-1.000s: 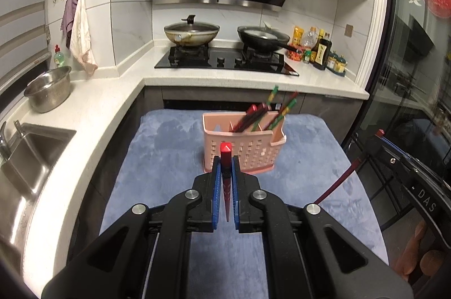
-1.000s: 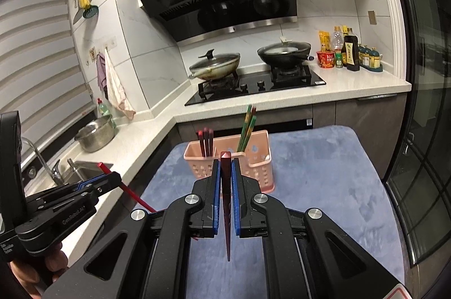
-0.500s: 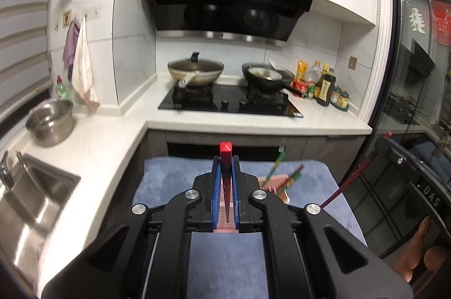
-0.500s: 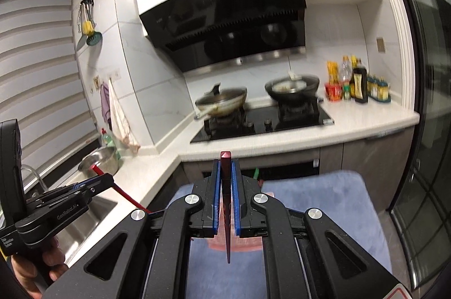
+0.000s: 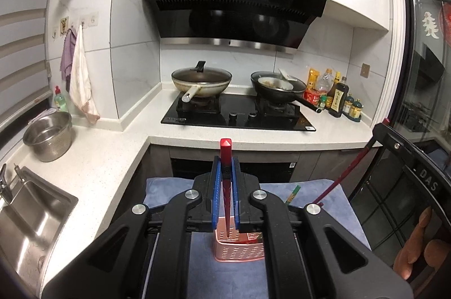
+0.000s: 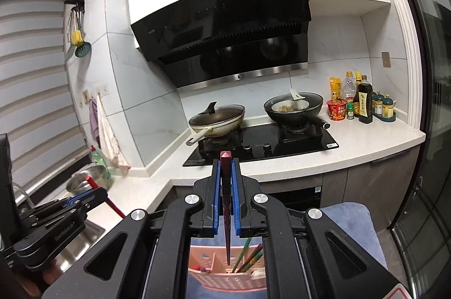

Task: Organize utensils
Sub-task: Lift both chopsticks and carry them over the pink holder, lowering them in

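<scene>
My left gripper [image 5: 225,163] is shut on a bright red chopstick [image 5: 225,155] that points down toward the pink perforated utensil basket [image 5: 239,249] on the blue mat [image 5: 169,186]. My right gripper [image 6: 225,166] is shut on a dark red chopstick [image 6: 225,203]; its tip hangs above the pink utensil basket [image 6: 225,277], which holds green chopsticks [image 6: 248,254]. In the left wrist view the right gripper [image 5: 377,129] shows at the right edge with its chopstick [image 5: 344,175]. The right wrist view has the left gripper [image 6: 95,190] at the lower left.
A white counter [image 5: 93,166] wraps round the mat, with a steel sink [image 5: 31,217] and a steel bowl [image 5: 48,135] on the left. Two pans [image 5: 201,81] sit on the black hob [image 5: 239,112]. Bottles [image 5: 338,98] stand at the back right. A glass door [image 5: 422,101] bounds the right side.
Both grippers have risen and pulled back with their chopsticks. The basket, earlier ahead of the fingers, has slid down to the bottom of both views, mostly behind the gripper bodies.
</scene>
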`<state>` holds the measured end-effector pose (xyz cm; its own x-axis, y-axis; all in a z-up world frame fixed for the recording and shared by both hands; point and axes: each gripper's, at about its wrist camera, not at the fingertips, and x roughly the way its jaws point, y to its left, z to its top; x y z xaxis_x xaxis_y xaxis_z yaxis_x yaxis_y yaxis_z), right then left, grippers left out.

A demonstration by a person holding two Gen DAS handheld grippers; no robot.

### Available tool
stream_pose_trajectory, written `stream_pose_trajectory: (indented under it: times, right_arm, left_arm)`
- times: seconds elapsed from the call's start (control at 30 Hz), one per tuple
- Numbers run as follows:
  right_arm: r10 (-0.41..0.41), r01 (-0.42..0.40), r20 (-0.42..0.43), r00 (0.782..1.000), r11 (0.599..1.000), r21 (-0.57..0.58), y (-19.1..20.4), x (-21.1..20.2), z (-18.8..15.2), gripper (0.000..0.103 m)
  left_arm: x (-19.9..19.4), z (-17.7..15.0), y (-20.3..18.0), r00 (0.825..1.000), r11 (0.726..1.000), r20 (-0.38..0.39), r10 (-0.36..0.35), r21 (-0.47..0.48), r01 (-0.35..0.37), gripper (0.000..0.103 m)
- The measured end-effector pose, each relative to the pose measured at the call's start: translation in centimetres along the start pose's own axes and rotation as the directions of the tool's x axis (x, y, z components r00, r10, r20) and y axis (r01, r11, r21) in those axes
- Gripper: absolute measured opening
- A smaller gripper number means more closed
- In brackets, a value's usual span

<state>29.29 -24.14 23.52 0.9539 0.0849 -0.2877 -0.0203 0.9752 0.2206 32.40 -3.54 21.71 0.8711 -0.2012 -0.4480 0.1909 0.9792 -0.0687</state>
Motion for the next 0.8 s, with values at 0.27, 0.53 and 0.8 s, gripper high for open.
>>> stream_pose_trajectory:
  times: [0.27,0.53,0.8]
  right_arm:
    - [-0.014,0.013,-0.064,0.998,1.0,-0.014,-0.1,4.3,-1.9,0.007]
    - [0.003,-0.007,-0.119,0.993,1.0,-0.031,0.5,6.6,-3.7,0.007]
    - [-0.002,-0.001,-0.17,0.986,1.0,-0.019,0.1,8.4,-5.2,0.007]
  left_arm:
    - [3.3,-0.9,0.1,0.999,1.0,-0.035,0.006,-0.003,-0.006,0.007]
    - [5.2,-1.8,0.1,0.998,1.0,-0.07,0.005,-0.006,-0.006,0.007]
    - [6.3,-2.4,0.4,0.996,1.0,-0.091,0.007,-0.011,-0.008,0.007]
